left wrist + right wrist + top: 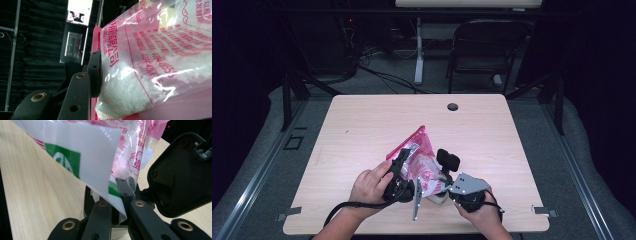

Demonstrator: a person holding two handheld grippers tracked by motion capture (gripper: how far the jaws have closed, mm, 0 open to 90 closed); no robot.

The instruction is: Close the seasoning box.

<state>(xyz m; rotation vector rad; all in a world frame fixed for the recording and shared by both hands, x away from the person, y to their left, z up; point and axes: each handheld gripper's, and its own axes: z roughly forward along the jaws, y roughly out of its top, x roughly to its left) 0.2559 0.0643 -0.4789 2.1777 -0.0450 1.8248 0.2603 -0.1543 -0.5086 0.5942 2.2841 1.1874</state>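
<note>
- Holding the pink plastic bag (419,162) above the counter (362,130), both your grippers grip it.
- Your left gripper (402,167) clamps the bag's side.
- Your right gripper (120,195) pinches a white-and-green edge tight.

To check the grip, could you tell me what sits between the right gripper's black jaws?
In the right gripper view, a white-and-green packet edge is pinched between them.

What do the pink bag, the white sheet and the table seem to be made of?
Bag: thin clear glossy plastic film, judging by glare streaks and white grains showing through.
White sheet: matte, opaque, smooth; paper or plastic, hard to tell.
Table: pale wood or wood-look laminate, with visible grain lines.
</note>
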